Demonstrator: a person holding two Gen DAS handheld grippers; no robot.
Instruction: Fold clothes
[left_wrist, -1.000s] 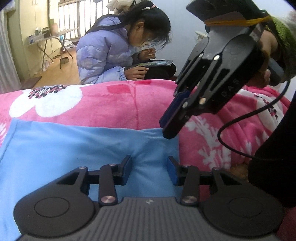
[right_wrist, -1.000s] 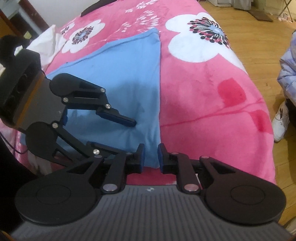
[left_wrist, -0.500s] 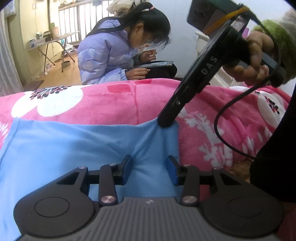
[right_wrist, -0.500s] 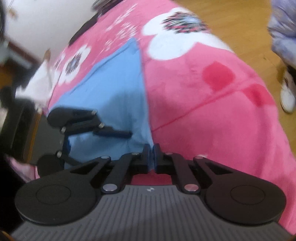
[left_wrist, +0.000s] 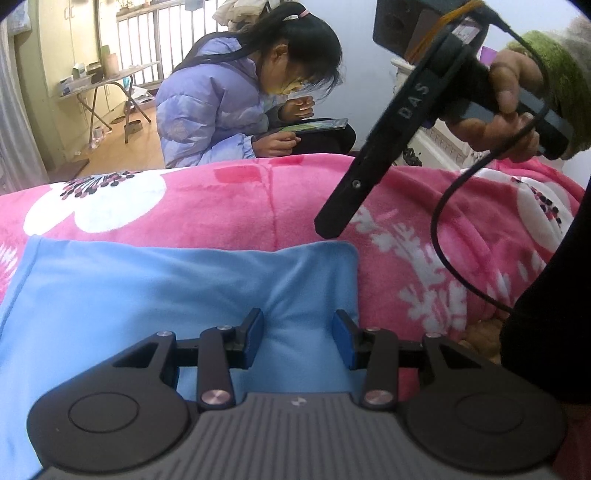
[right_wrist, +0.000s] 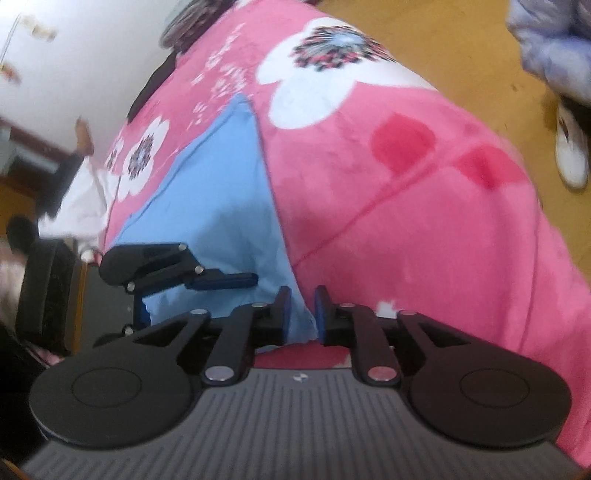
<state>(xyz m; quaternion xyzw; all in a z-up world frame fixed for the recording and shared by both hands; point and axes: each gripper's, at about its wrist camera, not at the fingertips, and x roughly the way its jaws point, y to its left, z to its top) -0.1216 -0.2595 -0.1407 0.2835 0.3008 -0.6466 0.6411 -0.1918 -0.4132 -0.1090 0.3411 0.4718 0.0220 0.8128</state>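
Observation:
A light blue cloth (left_wrist: 155, 295) lies flat on a pink flowered blanket (left_wrist: 221, 199). My left gripper (left_wrist: 299, 339) stands open over the cloth's near right part, with blue fabric showing between its fingers. The right gripper (left_wrist: 328, 229), held by a hand (left_wrist: 509, 96) in a green sleeve, is seen edge-on, its tip just above the cloth's far right corner. In the right wrist view the right gripper (right_wrist: 301, 312) has its jaws opening, with the corner of the blue cloth (right_wrist: 221, 206) lying loose between the pads. The left gripper (right_wrist: 184, 291) shows at the left there.
A person in a lilac puffer jacket (left_wrist: 214, 110) sits beyond the bed, looking at a tablet. A folding table (left_wrist: 99, 81) stands on the wooden floor behind. A black cable (left_wrist: 443, 236) hangs from the right gripper. A white shoe (right_wrist: 572, 155) is on the floor.
The right gripper rolled to edge-on and came down to the cloth's corner. Its jaws closed there and have now parted again. The left gripper and the cloth stayed still.

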